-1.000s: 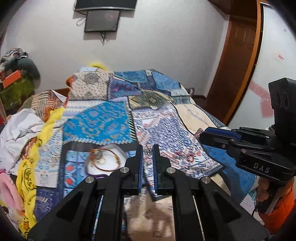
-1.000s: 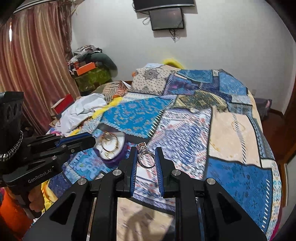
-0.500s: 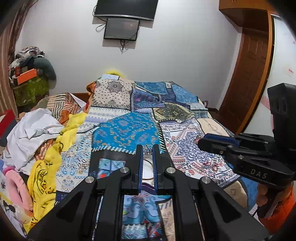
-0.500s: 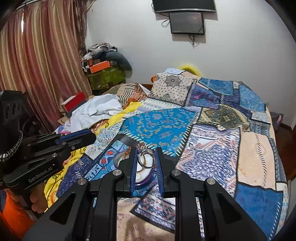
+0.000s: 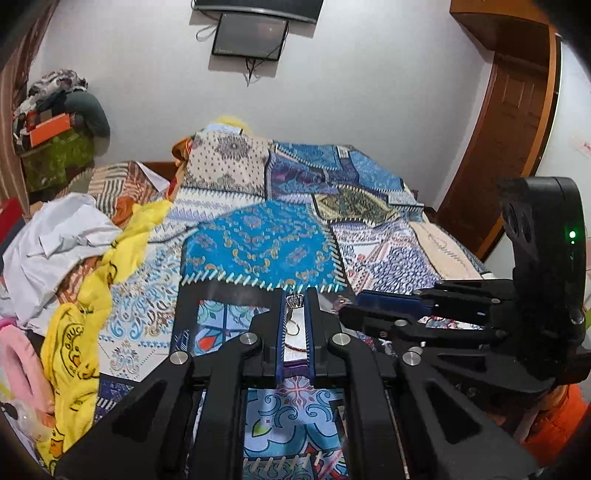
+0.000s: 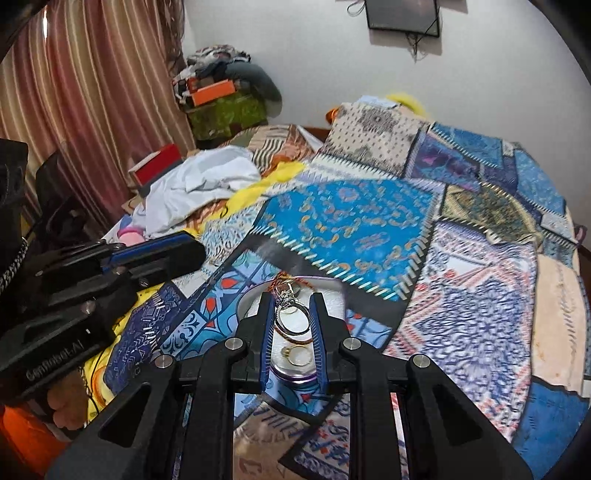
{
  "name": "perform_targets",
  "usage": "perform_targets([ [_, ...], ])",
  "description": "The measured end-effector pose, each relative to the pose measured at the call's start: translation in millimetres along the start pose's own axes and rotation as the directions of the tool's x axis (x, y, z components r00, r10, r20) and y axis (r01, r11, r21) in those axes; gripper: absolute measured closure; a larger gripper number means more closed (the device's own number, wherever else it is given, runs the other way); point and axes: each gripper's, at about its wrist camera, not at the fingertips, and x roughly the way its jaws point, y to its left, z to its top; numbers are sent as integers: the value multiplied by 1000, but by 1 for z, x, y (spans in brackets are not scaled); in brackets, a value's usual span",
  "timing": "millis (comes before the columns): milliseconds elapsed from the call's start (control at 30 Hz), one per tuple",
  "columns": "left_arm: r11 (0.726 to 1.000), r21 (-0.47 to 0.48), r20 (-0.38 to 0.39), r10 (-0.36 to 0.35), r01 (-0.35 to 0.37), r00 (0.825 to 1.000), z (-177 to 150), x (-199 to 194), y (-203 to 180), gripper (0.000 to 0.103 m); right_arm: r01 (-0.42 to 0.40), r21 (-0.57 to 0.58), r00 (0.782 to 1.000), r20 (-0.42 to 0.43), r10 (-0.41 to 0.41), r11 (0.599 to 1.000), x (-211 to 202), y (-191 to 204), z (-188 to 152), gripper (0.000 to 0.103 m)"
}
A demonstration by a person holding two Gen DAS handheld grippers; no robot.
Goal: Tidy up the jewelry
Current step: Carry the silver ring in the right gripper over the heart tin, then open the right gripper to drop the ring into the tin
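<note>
The right gripper is clenched on a silver ring, its ornate head up at the fingertips and the band pinched between the blue pads. Directly beyond and beneath it sits a round white dish with a purple rim, holding a small gold ring and a reddish-gold bangle. The left gripper is pressed nearly closed on a small silver piece at its tips, likely another ring, though the view is too tight to be sure; through the slit between its fingers a strip of the same dish shows. Each tool appears in the other's view, close together over the dish, with an orange sleeve behind the right one. The dish rests on a patchwork bedspread of blue and cream panels. Farther left lie a yellow cloth and white garments, then striped curtains, and on the far wall a dark screen.
</note>
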Motion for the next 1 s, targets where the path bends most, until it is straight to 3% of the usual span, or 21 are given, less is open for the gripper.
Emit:
perform_targets([
  [500, 1000, -11, -110, -23, 22, 994, -18, 45, 9, 95, 3, 32, 995, -101, 0, 999, 33, -7, -7, 86],
  [1000, 1000, -4, -100, 7, -8, 995, -15, 29, 8, 95, -5, 58, 996, -94, 11, 998, 24, -9, -4, 86],
])
